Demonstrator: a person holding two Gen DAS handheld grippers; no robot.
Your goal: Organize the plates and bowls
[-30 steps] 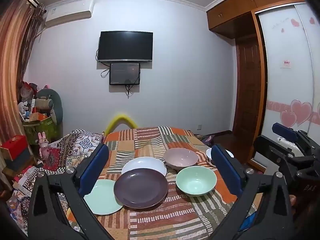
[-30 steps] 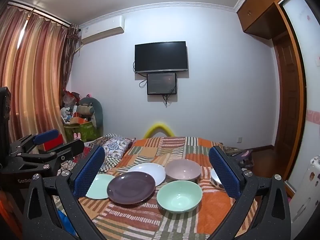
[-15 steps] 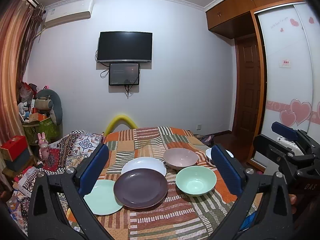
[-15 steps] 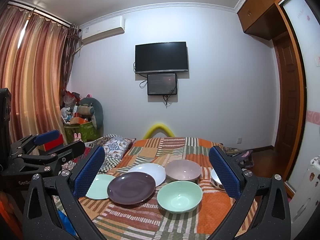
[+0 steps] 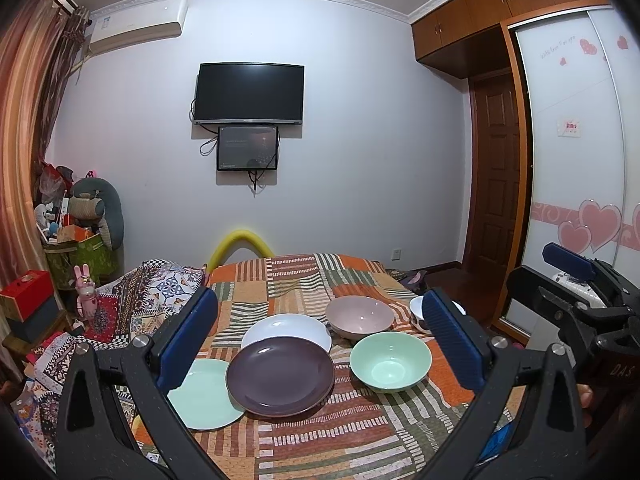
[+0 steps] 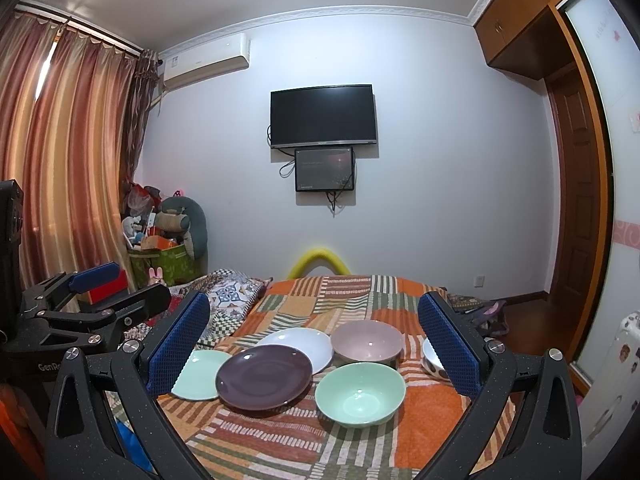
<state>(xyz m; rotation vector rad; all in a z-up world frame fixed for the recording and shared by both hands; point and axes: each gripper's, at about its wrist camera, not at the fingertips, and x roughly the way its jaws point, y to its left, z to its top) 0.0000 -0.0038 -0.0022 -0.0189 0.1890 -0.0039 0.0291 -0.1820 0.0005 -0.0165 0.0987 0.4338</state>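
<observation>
The purple plate [image 5: 280, 378] lies on the bed [image 5: 340, 440], ahead of and between the left claw's [image 5: 320, 344] wide-spread pads. The right claw [image 6: 314, 344] gapes wide too, holding nothing, with the green bowl [image 6: 360, 394] ahead of it.

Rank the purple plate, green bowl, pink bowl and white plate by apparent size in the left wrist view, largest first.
1. Purple plate, clearly widest, though also nearest.
2. Green bowl.
3. White plate, partly covered by the purple plate, so its rank against the green bowl is unsure.
4. Pink bowl, smallest-looking but farthest back.
</observation>
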